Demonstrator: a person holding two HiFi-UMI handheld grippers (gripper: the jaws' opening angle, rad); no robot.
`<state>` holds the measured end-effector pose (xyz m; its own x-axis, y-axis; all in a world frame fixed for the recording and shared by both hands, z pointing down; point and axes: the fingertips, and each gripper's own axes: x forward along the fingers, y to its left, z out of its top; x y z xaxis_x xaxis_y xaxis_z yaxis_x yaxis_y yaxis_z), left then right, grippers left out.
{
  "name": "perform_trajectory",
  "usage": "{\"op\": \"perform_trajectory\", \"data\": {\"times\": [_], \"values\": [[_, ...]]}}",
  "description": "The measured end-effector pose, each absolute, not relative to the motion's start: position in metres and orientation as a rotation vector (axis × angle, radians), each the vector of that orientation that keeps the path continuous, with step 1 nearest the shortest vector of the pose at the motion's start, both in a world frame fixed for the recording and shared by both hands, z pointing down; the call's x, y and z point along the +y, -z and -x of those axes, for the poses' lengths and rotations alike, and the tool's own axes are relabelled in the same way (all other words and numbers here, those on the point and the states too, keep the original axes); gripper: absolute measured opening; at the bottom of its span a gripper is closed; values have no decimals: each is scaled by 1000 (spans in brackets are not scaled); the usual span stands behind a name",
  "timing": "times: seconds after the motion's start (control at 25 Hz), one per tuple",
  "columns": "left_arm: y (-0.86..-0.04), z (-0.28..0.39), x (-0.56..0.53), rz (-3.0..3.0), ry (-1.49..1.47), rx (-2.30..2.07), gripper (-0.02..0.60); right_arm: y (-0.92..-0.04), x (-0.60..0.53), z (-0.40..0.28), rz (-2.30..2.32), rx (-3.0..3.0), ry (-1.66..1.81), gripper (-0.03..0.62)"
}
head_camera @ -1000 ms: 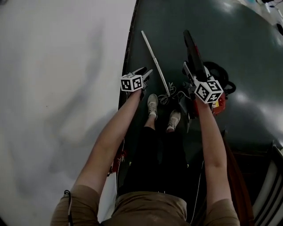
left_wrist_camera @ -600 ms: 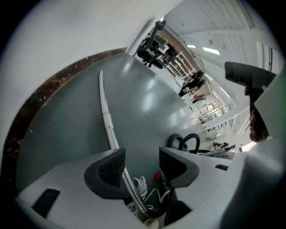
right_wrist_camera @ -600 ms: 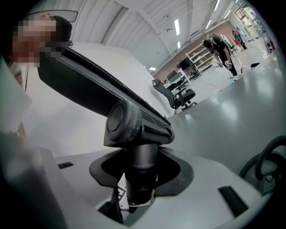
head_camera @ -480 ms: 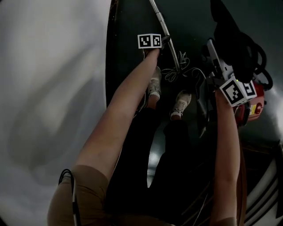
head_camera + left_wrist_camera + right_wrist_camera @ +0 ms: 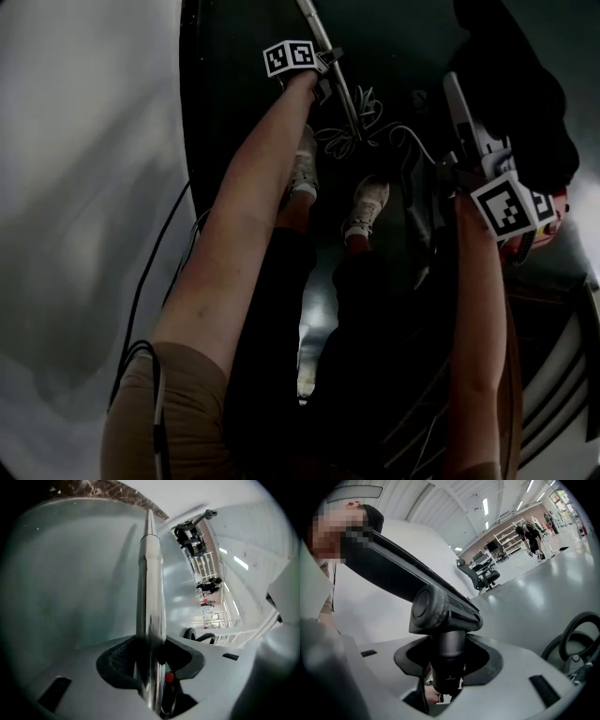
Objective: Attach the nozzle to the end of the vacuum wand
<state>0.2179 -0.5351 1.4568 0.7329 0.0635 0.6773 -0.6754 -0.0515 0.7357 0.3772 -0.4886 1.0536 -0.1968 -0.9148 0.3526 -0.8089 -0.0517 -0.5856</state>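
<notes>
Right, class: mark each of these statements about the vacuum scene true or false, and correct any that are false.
1. The right gripper has its jaws closed on a black nozzle. True.
2. The nozzle is already fitted onto the wand. False: they are apart, each at a different gripper.
3. The wand runs between the jaws of the left gripper. True.
4. The wand is red plastic. False: it is shiny metal.
5. The person is barefoot. False: the person wears light shoes.
</notes>
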Motion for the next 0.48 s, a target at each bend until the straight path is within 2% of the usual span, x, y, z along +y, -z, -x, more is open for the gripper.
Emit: {"op": "perform_trajectory", "data": {"times": [0.16, 0.32, 0.48], "values": [[-1366, -233, -518, -1729, -602, -463, 163, -999, -470, -397, 1980, 2023, 1016, 179], [-1256, -240, -461, -1955, -682, -359, 163, -912, -446, -419, 2033, 1917, 960, 179], [-1137, -262, -370, -2222, -819, 32, 164, -791, -420, -439, 2048, 1907, 813, 179]]}}
